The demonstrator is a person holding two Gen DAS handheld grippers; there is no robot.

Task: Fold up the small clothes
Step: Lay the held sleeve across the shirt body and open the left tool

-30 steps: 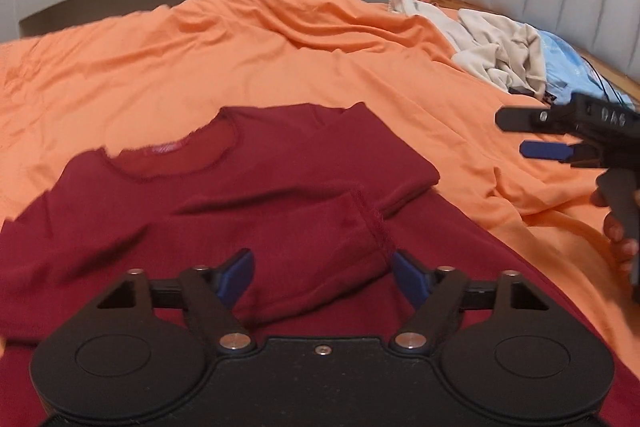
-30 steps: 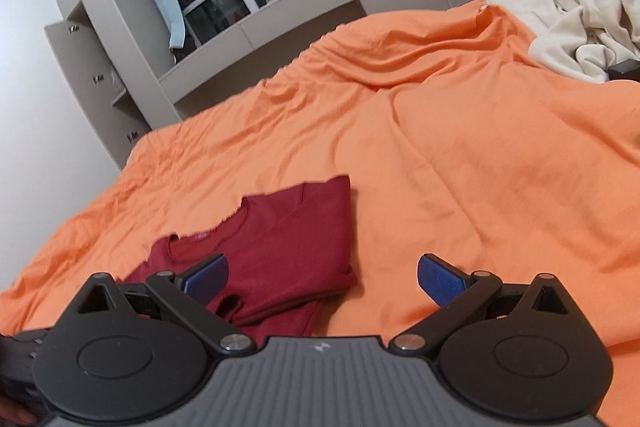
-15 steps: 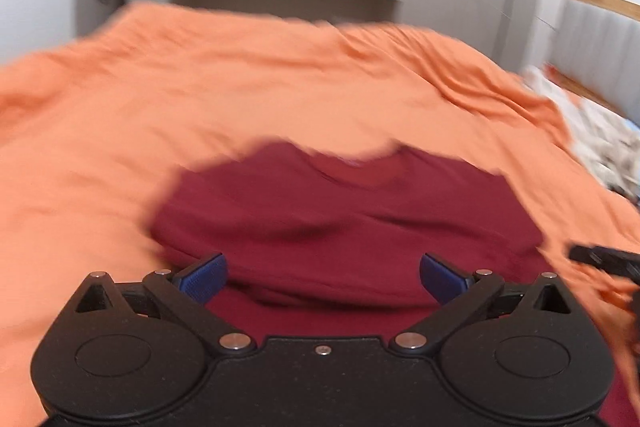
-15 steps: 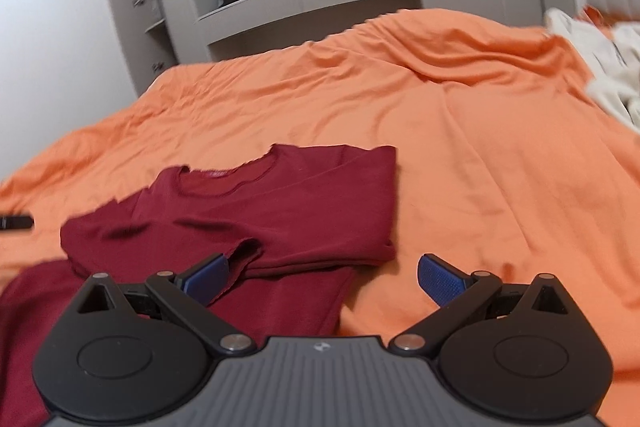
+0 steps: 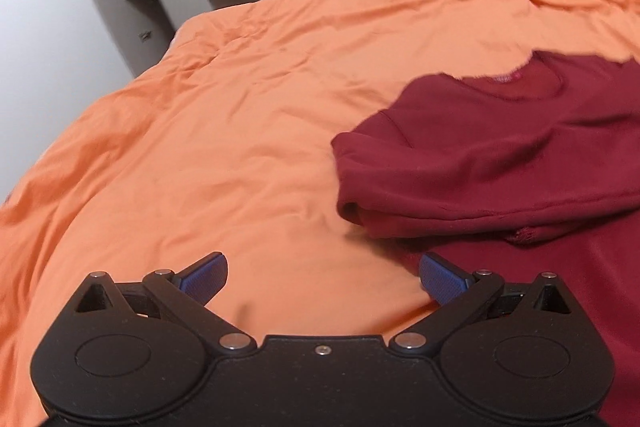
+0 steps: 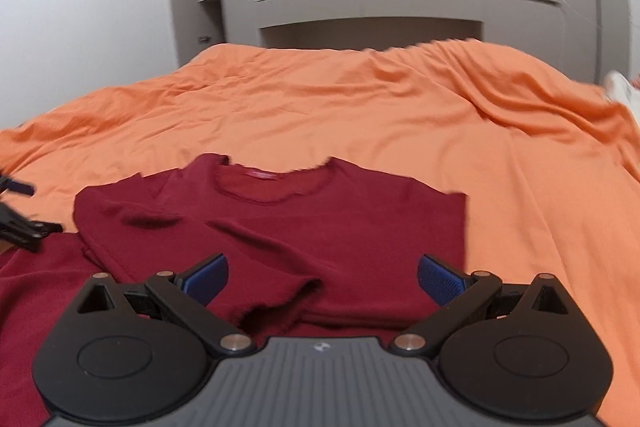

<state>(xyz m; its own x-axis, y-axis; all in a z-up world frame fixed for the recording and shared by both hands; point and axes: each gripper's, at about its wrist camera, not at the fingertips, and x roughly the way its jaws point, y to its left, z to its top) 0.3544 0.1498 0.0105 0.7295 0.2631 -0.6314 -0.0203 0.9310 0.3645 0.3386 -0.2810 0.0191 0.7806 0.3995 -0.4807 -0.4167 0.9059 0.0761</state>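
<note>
Shirt first: the dark red shirt (image 6: 304, 227) lies flat on the orange bedspread (image 6: 360, 115) with both sleeves folded in across its chest, neckline pointing away from me and toward the grey shelving unit (image 6: 372, 7) at the far side of the room. I see no box, basket or other container in either view, so nothing is held inside anything. My right gripper (image 6: 323, 277) hangs over the near part of the shirt with its blue fingertips (image 6: 438, 281) spread wide and nothing between them; the folded cuff of one sleeve lies just in front of the gap, and I cannot tell whether the tips touch the cloth. My left gripper (image 5: 323, 277) is spread just as wide and grips nothing. From its own camera, the shirt (image 5: 500, 147) sits off to the right, its folded shoulder edge ahead of the right-hand pad, while the left-hand pad (image 5: 204, 277) hangs over bare bedspread (image 5: 220, 107). The lower body of the shirt runs down the right edge of that view, beside and past the right-hand pad. In the right wrist view the black fingers of the left gripper (image 6: 20, 223) show at the far left edge, near the shirt's side
</note>
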